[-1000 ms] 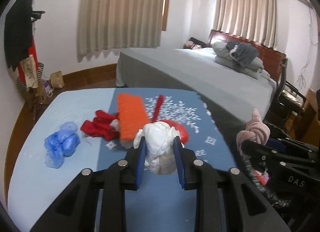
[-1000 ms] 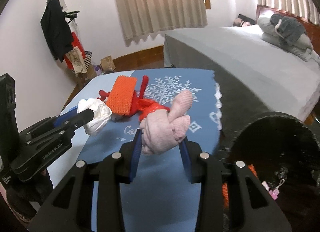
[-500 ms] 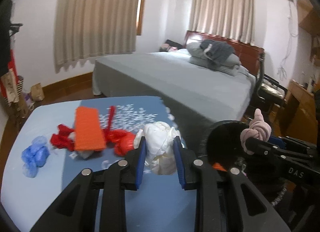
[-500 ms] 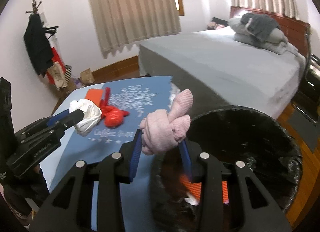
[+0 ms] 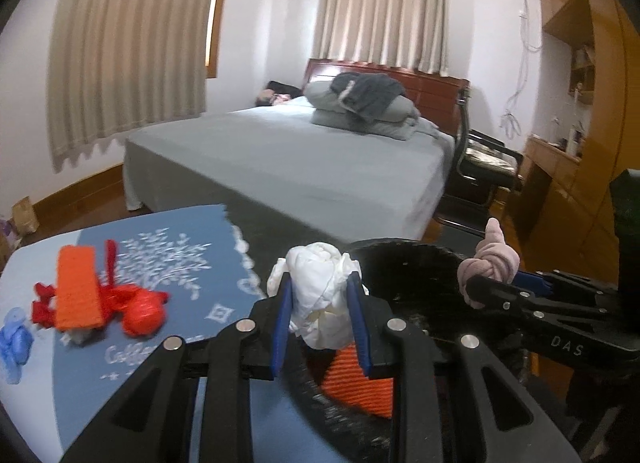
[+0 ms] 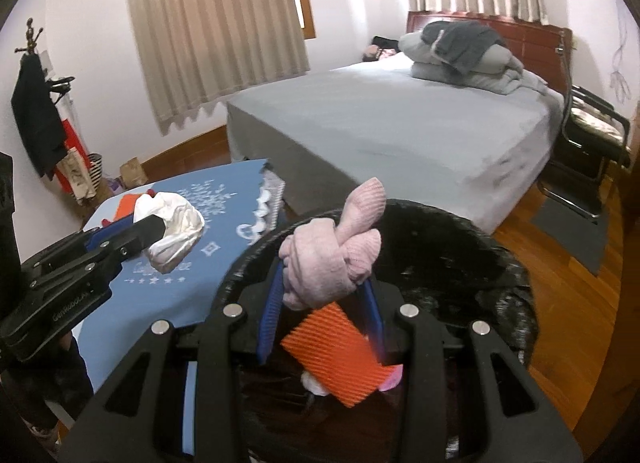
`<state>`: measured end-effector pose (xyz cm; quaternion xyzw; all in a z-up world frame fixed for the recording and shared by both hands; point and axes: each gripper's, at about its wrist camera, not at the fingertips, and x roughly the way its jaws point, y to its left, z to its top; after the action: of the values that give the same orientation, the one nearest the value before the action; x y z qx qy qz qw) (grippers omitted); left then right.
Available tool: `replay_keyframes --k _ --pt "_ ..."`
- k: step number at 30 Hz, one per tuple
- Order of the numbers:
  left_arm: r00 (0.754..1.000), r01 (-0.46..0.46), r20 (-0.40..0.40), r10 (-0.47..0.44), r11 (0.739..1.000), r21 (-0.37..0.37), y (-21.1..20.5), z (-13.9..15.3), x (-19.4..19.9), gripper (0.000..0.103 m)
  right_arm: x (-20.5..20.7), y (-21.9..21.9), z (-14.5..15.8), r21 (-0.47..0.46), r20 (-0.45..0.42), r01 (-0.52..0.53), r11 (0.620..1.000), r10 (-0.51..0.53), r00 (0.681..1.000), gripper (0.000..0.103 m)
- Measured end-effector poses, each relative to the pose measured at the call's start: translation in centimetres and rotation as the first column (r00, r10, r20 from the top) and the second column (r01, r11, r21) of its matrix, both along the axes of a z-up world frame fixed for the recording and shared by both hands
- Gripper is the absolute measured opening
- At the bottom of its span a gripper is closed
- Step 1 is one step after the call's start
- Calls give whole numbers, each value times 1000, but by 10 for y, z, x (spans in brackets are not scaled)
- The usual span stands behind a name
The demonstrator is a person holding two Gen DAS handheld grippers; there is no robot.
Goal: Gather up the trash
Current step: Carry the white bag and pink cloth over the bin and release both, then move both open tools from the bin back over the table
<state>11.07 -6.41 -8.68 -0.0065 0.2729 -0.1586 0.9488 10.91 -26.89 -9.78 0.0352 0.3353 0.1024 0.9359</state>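
Moved: both views have swung rightward since a second ago; the table slid to the left of each frame and the bin came in under both grippers.
Bin point(image 6: 460, 239): black, round, lined with a dark bag; fills the lower centre and right of the right-wrist view and the lower centre of the left-wrist view.
Table point(image 5: 36, 395): blue cloth, lower left of both views; part of the trash is on it.
Left gripper point(image 5: 320, 315): bottom centre of its own view, jaws clamped on the white wad point(image 5: 318, 295), which hangs at the bin's near rim, over the orange piece inside.
Right gripper point(image 6: 320, 303): bottom centre of its own view, jaws clamped on the pink knot point(image 6: 332, 259), over the bin's mouth.
Done: one orange pad point(image 6: 340, 355) and some pale scraps, too small to identify, already lie in the bin.
In hand: two pieces carried to the bin, neither released yet.
Left on table: second orange pad point(image 5: 76, 291), red bag point(image 5: 140, 311) tangled under and beside it, blue bag point(image 5: 16, 339) at the far left edge, and a small pale scrap under the pad.
Progress: I judge it about midway; dropping these two leaves three or four pieces to fetch.
Next need: jaws to part over the opening; the white wad sits nearer the rim, so it may want a little more reach first.
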Motion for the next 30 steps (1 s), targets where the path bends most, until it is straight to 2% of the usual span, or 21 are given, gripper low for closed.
replay_keyframes --k 12,14,15,17,19,21,23,26,30 --pt "994 101 -28 -101 995 -14 -43 -8 20 28 -3 -38 -13 -16 -23 78 997 -78 997 38" --pt "991 125 -41 -125 992 -18 -49 -11 24 32 -2 -41 -14 -21 -28 89 996 -90 996 43" --pt "990 135 -49 -136 991 -22 -51 -13 26 39 -2 -44 -16 -23 -30 99 995 -99 995 45" --pt "987 148 -63 -149 989 -23 -53 -17 30 47 -2 -47 -16 -28 -26 114 993 -115 993 56" --pt "986 149 -66 -150 989 -21 -53 -19 29 58 -3 -51 -16 -30 -21 126 992 -126 992 63" --pt "988 142 -65 -144 990 -24 -50 -19 28 64 -3 -55 -16 -32 -15 138 990 -138 990 70" --pt "988 138 -64 -140 990 -35 -47 -18 27 69 -6 -57 -15 -36 -3 155 987 -155 988 85" --pt "991 118 -53 -120 992 -34 -41 -16 27 73 -9 -59 -12 -33 18 186 982 -185 983 92" --pt "996 72 -40 -74 997 -37 -26 -9 26 78 -10 -60 -8 -18 26 201 979 -201 979 94"
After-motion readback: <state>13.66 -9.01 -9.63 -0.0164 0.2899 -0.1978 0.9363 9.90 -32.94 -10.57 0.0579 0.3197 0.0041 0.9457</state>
